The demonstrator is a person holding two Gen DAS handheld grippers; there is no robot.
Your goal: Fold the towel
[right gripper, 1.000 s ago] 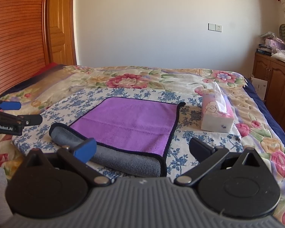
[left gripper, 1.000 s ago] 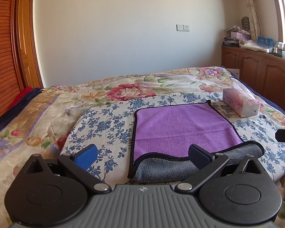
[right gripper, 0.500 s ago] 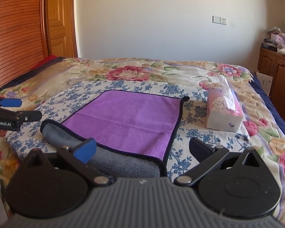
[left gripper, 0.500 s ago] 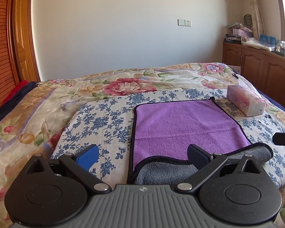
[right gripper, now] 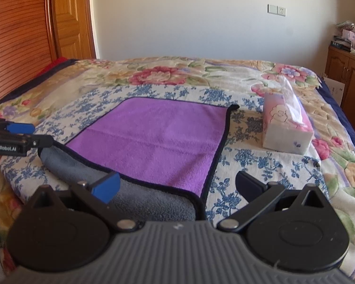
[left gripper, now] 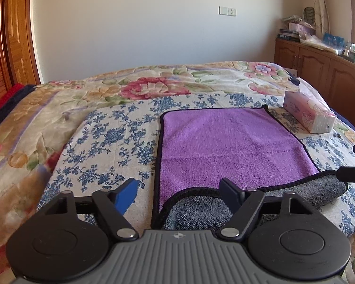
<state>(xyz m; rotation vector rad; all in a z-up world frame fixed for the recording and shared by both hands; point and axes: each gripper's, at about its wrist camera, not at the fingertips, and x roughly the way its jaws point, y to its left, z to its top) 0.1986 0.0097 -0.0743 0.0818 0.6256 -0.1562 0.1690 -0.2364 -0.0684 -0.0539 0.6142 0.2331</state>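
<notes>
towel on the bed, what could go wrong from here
1. The towel has its near edge flipped, grey side up; both grippers, left and right, are open, so a grab may catch only one layer.
2. The tissue box sits beside the far right corner; a wide sweep could knock it.

Purple towel [left gripper: 229, 142] — grey underside, black trim — on blue-flowered cloth [left gripper: 120, 142].

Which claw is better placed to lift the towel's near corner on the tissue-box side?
Right. The right claw straddles that corner of the purple, grey-backed towel; the left claw sits at the opposite near corner, away from the pink tissue box.
</notes>
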